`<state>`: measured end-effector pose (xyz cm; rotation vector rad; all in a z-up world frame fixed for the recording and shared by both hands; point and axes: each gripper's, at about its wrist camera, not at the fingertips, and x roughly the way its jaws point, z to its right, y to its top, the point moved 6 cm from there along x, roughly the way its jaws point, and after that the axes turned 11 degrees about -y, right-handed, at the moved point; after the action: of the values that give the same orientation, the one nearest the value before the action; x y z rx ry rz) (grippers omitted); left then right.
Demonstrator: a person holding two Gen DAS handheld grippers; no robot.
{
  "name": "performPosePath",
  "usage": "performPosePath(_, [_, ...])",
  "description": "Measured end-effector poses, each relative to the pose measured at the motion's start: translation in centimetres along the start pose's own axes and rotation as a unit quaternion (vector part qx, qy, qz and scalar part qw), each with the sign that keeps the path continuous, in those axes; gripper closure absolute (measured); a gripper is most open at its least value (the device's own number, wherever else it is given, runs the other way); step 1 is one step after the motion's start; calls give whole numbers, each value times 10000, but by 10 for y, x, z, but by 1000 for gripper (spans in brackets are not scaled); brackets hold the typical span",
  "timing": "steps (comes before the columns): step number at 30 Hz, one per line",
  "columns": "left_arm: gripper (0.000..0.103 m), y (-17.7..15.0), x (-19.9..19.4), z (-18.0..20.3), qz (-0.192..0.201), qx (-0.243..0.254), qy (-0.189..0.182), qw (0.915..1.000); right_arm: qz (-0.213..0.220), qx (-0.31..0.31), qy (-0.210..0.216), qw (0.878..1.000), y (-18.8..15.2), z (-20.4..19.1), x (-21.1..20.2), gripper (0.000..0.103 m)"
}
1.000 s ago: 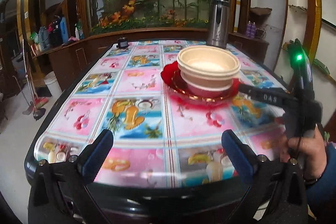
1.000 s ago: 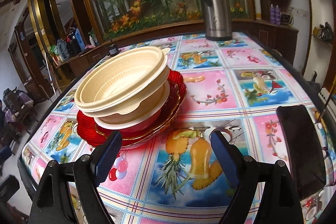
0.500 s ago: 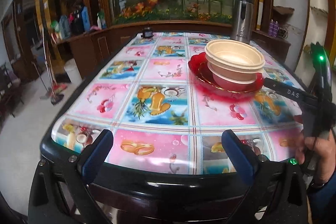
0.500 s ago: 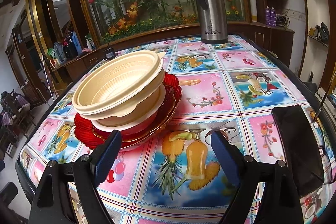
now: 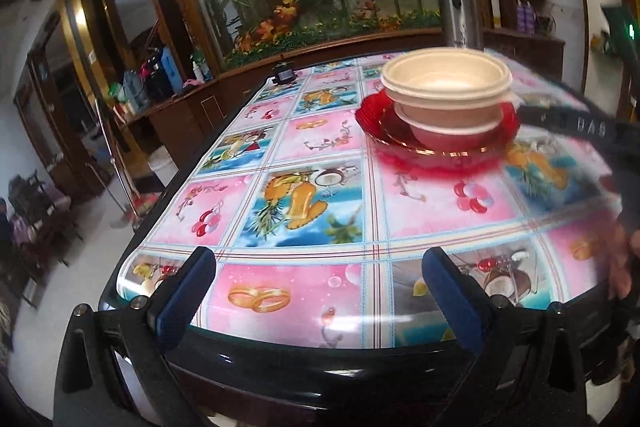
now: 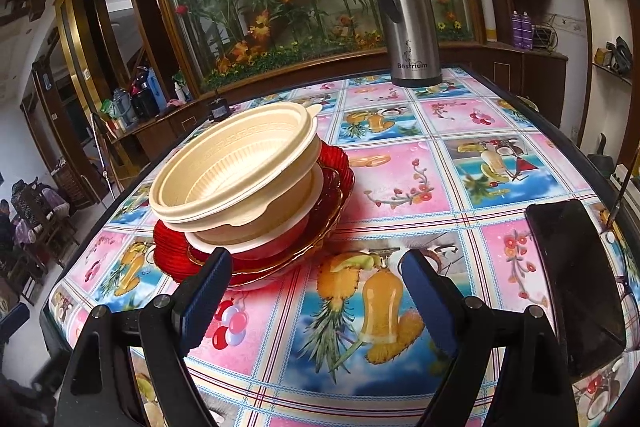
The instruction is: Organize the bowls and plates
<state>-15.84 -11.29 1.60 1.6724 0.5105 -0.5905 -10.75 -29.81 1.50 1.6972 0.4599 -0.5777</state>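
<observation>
A stack stands on the patterned table (image 6: 420, 163): red plates (image 6: 334, 183) at the bottom, a red-and-white bowl (image 6: 280, 239) on them, cream bowls (image 6: 236, 167) nested on top. My right gripper (image 6: 316, 263) is open and empty, its left finger just in front of the plates' near rim. My left gripper (image 5: 318, 267) hangs open and empty over the table's near edge, well short of the cream bowls (image 5: 446, 87) and red plates (image 5: 436, 151). One of the right gripper's fingers (image 5: 576, 125) shows beside the stack, with a hand (image 5: 624, 263) below it.
A steel thermos jug (image 6: 412, 27) stands at the table's far side. A black phone (image 6: 576, 283) lies near the right edge. A small black object (image 6: 219, 109) sits at the far left edge. Left of the table is floor with a mop (image 5: 120, 187).
My left gripper has dipped and rolled, so the table now looks tilted and the stack sits further right in its view. The right gripper has stayed still; both remain open.
</observation>
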Motion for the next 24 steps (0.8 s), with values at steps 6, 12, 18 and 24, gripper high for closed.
performPosePath(6, [0, -1, 14, 12, -185, 220, 61, 9996, 2, 18, 85, 10000, 0, -1, 0, 13])
performPosePath(12, [0, 2, 22, 19, -252, 250, 43, 9994, -55, 49, 144, 9999, 0, 0, 2, 13])
performPosePath(18, [0, 10, 25, 25, -258, 313, 78, 9991, -100, 79, 148, 9998, 0, 1, 4, 13])
performPosePath(24, [0, 20, 22, 38, -158, 456, 18, 9988, -76, 82, 204, 9997, 0, 1, 4, 13])
